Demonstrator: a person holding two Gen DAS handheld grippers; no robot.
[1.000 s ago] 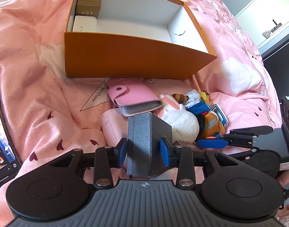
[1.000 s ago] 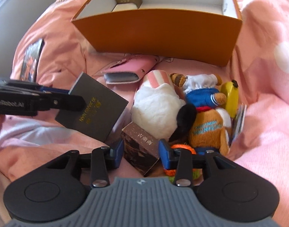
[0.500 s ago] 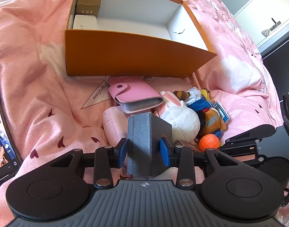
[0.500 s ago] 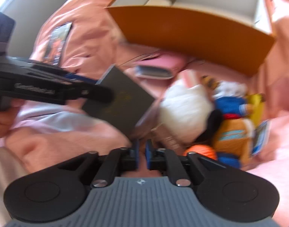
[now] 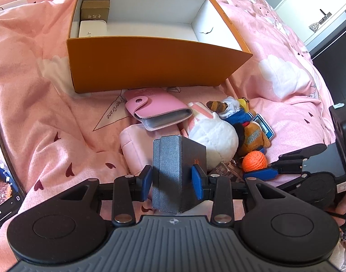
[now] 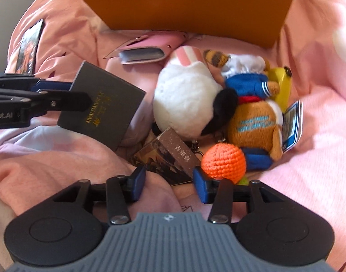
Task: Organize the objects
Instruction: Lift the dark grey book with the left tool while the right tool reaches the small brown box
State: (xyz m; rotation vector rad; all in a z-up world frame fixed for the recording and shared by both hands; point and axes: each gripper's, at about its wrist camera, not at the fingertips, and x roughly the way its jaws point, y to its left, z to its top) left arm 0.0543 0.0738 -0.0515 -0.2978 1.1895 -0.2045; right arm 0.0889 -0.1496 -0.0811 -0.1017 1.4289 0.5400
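Left hand-held gripper (image 5: 172,179) — blue pads pressed on both narrow sides of the grey box (image 5: 173,170), which stands on edge between them above the pink bed cover (image 5: 37,86). The box looks rigid, cloth-textured card, probably light; the side grip appears sound and the weave should resist slipping.

Right hand-held gripper (image 6: 169,181) — jaws have just been opening and now stand about half apart. The small brown box (image 6: 170,156) lies tilted on the bed just ahead of the pads, its near corner reaching between them, not gripped.

Handling estimate: the brown box seems to be glossy printed card, stiff but crushable and likely slick. Best taken across its two long flat faces near the middle, with moderate squeeze. The orange crochet ball (image 6: 222,159) touches its right side and could roll or snag on the right pad.

Destination is presumably the orange storage box (image 5: 150,65), open-topped, farther up the bed, with two small boxes already in its left end.
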